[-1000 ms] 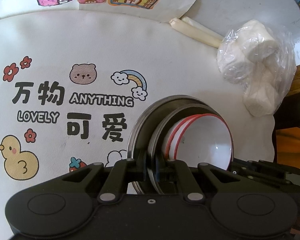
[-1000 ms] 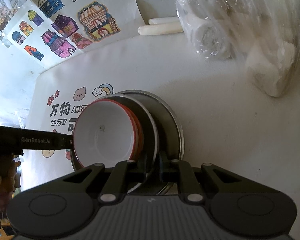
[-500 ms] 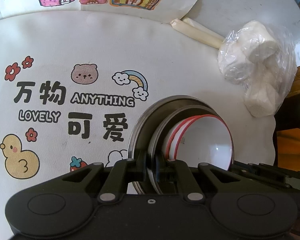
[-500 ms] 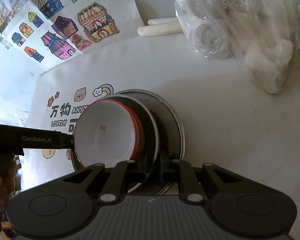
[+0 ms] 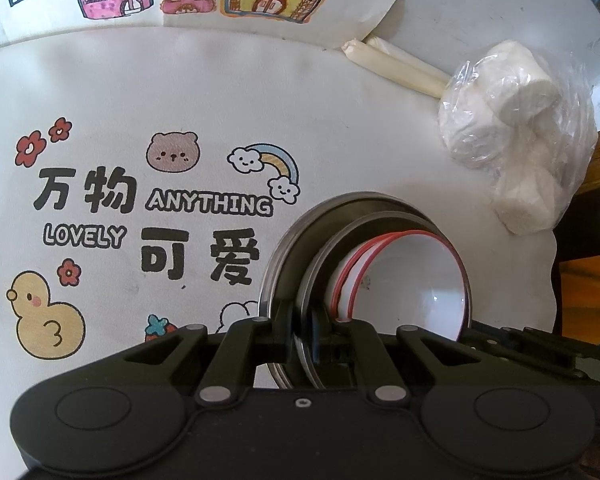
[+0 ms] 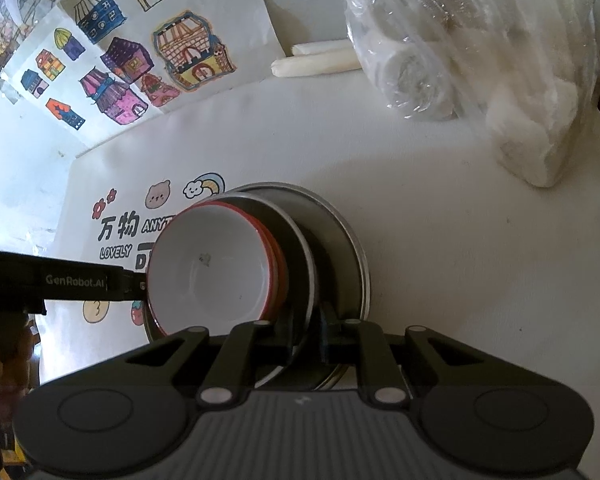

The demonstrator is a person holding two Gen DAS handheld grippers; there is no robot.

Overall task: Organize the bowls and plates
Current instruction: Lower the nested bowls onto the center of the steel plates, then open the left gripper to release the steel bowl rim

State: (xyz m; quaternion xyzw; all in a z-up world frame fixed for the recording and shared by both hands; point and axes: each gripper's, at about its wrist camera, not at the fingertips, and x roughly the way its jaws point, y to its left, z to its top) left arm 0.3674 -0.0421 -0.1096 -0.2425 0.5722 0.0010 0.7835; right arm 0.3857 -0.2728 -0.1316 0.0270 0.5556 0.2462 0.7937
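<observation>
The left gripper [image 5: 302,332] pinches the near-left rim of the inner plate [image 5: 320,256], its jaws pressed almost together on the thin metal edge. That plate sits nested in a wider outer plate [image 5: 296,232], and two red-rimmed bowls [image 5: 404,280], one inside the other, rest in it just ahead of the fingers. The right gripper [image 6: 314,332] nips the same plate's rim on the opposite side, jaws likewise nearly together.

The whole stack lies on the mat [image 5: 180,92], directly ahead of and below both grippers.

The plates look like stiff steel: light, smooth and likely slippery, with only the narrow lip to grip, so opposite rim holds seem the sound choice. The bowls look glazed or enamelled, hard and probably prone to chipping; they sit loose and could slide or rattle if the plate tips.

Ahead and left of the stack the mat is printed but bare. Far ahead to the right lie two pale sticks [image 5: 396,66], and right of them a bag [image 5: 516,140] of white lumps, well apart from the stack. Nothing blocks a straight lift, I judge.
</observation>
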